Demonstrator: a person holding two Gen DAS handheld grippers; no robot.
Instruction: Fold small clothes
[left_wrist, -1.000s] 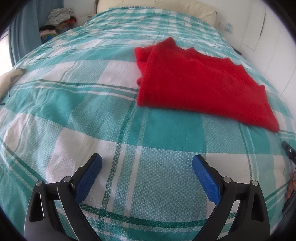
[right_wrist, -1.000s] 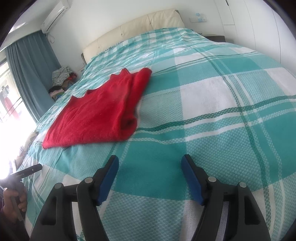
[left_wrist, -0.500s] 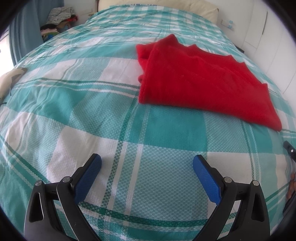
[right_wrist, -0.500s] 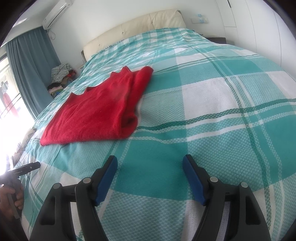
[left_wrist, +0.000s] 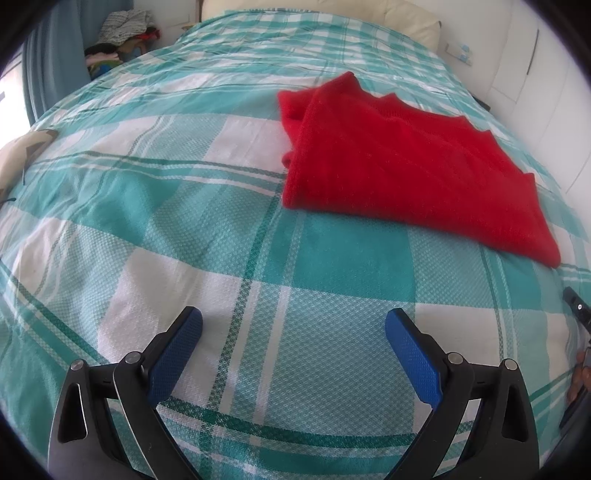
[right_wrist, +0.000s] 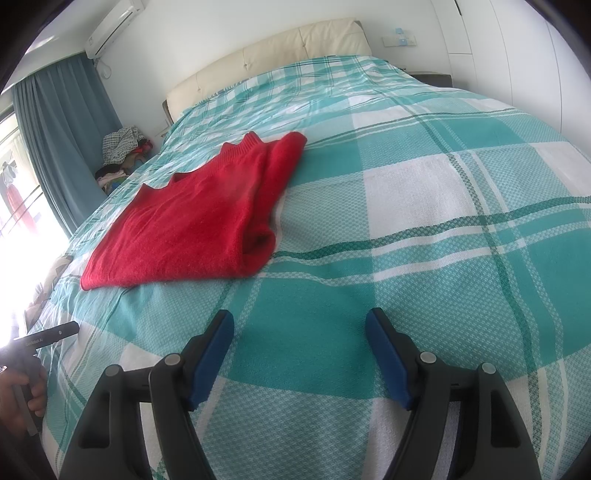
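red sweater (left_wrist: 406, 173) lies folded flat on the teal-and-white checked bed (left_wrist: 184, 221), toward the cream headboard (right_wrist: 280, 48). left gripper (left_wrist: 293, 325) hangs over bare cover near the foot, jaws wide apart, nothing between them. right gripper (right_wrist: 299, 325) likewise, jaws apart and empty, well short of the sweater.

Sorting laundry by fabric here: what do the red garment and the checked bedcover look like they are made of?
The red garment looks like a soft knit, perhaps wool or acrylic: fuzzy matte surface, ribbed edge, thick rounded folds. The fibre itself cannot be told. The checked bedcover looks like woven cotton or a blend: a fine waffle-like weave shows in the teal and white squares, matte, with shallow creases.
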